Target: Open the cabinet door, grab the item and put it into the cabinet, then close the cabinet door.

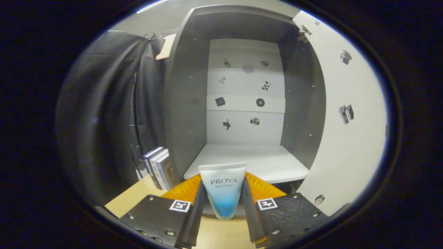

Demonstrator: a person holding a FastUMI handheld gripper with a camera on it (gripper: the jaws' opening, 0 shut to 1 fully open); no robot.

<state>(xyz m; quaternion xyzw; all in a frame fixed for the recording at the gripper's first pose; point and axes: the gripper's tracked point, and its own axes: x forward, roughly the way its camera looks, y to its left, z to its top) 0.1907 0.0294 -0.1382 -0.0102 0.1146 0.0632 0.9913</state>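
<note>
- The cabinet [242, 103] stands open, its white door [346, 138] swung out to the right, so the opening step looks done.
- The claw [224, 197] is clamped on a white-and-blue cosmetic tube [224, 190], both fingers pressing its sides; grabbing looks done too.
- The tube hangs cap-down above the wooden bench [138, 197], just in front of the cabinet's white bottom shelf [249, 162], which is bare.
- Some books [159, 167] stand left of the cabinet.
- Left to do, by my judgement: place the tube on the shelf, release, close the door.
</note>
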